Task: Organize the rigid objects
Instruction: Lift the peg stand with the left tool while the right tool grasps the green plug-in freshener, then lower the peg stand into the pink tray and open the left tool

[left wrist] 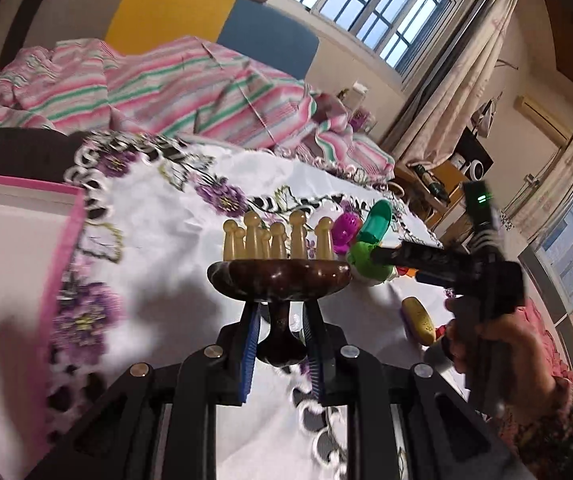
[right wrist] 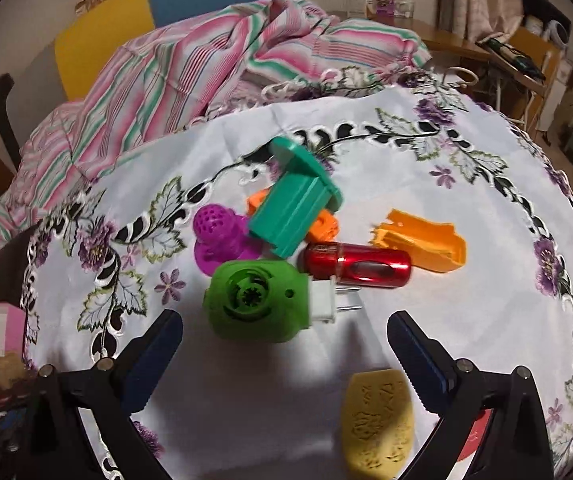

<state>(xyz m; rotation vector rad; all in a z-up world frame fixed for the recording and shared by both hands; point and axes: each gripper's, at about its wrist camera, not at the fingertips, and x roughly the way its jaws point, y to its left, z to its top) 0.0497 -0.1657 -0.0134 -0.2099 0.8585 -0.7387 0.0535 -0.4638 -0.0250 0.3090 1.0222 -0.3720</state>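
My left gripper [left wrist: 282, 320] is shut on the stem of a dark wooden massager [left wrist: 278, 276], which has several cream pegs standing on its round head and hangs above the tablecloth. My right gripper [right wrist: 284, 336] is open just above a green plug-in device [right wrist: 254, 296] with a white plug, lying between its fingers. Behind it lie a teal block [right wrist: 294, 212], a purple perforated piece [right wrist: 218, 236], a red cylinder [right wrist: 358, 266] and orange parts [right wrist: 422, 244]. A yellow oval bar [right wrist: 378, 424] lies near the right finger.
A pink-rimmed box [left wrist: 6, 280] stands at the table's left edge. The floral tablecloth [right wrist: 466, 184] covers the table. A striped blanket [left wrist: 166, 88] on a bed lies behind it. A person's hand [left wrist: 486, 332] holds the right gripper.
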